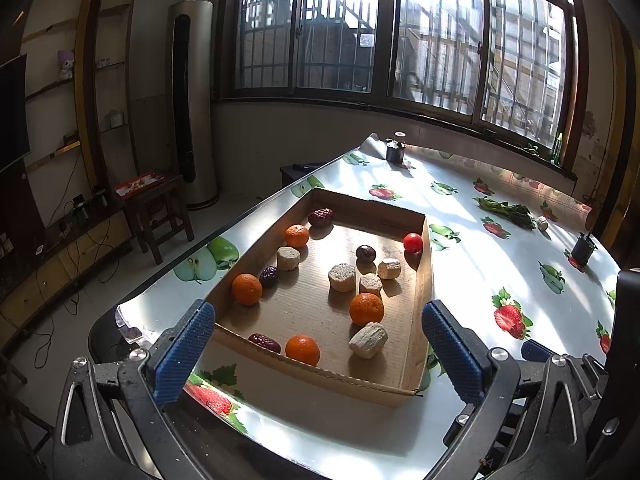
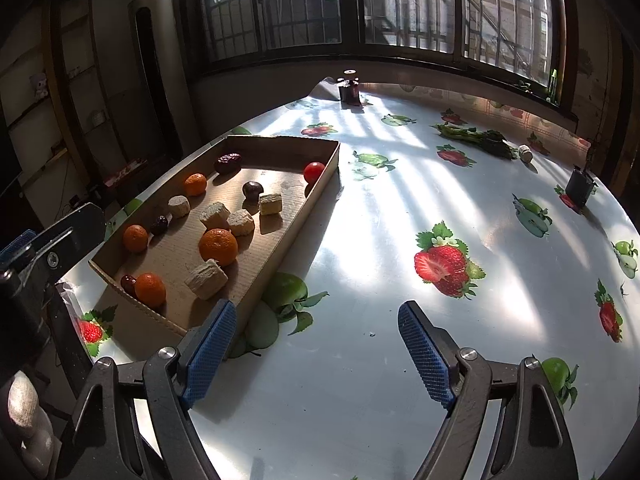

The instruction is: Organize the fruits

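A shallow cardboard tray [image 1: 424, 288] [image 2: 312, 184] lies on the table's left side. It holds several oranges [image 1: 366, 309] [image 2: 218, 245], dark red dates [image 1: 321, 217] [image 2: 228, 162], a red cherry tomato [image 1: 413, 242] [image 2: 313, 171], a dark round fruit [image 1: 365, 253] [image 2: 252, 190] and several pale beige chunks [image 1: 368, 340] [image 2: 206, 279]. My left gripper [image 1: 316, 354] is open and empty, hovering just before the tray's near edge. My right gripper [image 2: 318, 350] is open and empty above the bare tablecloth, right of the tray's near corner.
The table [image 2: 400, 380] has a glossy fruit-print cloth. A green vegetable bundle [image 1: 506, 211] [image 2: 476, 137] and a small pale object [image 2: 526, 154] lie at the far right. A dark jar [image 1: 395, 148] [image 2: 349, 89] stands at the far edge, a small black pot [image 1: 583, 249] [image 2: 579, 188] at the right.
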Demonstrator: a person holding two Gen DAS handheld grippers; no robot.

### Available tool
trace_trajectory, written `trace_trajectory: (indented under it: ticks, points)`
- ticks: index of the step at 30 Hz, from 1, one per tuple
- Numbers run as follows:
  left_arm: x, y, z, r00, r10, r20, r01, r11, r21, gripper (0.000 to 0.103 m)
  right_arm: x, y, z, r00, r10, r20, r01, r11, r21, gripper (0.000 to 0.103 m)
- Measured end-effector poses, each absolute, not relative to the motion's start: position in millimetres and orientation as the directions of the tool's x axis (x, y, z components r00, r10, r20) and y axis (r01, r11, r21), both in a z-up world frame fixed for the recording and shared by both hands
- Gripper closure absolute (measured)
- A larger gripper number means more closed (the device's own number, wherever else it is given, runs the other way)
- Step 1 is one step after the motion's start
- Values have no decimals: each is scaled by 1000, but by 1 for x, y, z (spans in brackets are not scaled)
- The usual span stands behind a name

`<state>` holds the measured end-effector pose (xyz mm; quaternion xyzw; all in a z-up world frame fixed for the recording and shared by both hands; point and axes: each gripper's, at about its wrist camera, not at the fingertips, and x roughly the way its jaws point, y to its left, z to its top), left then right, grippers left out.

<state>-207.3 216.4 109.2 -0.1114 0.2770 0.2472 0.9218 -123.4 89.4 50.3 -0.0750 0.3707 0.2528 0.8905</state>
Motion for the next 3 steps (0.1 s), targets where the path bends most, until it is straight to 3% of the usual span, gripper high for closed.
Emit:
trace_trajectory:
  ticks: [3]
  points:
    - [-207, 222, 111, 717, 373, -588, -518, 850, -93, 0, -125, 91, 52, 596, 401, -696, -511, 858, 56, 16]
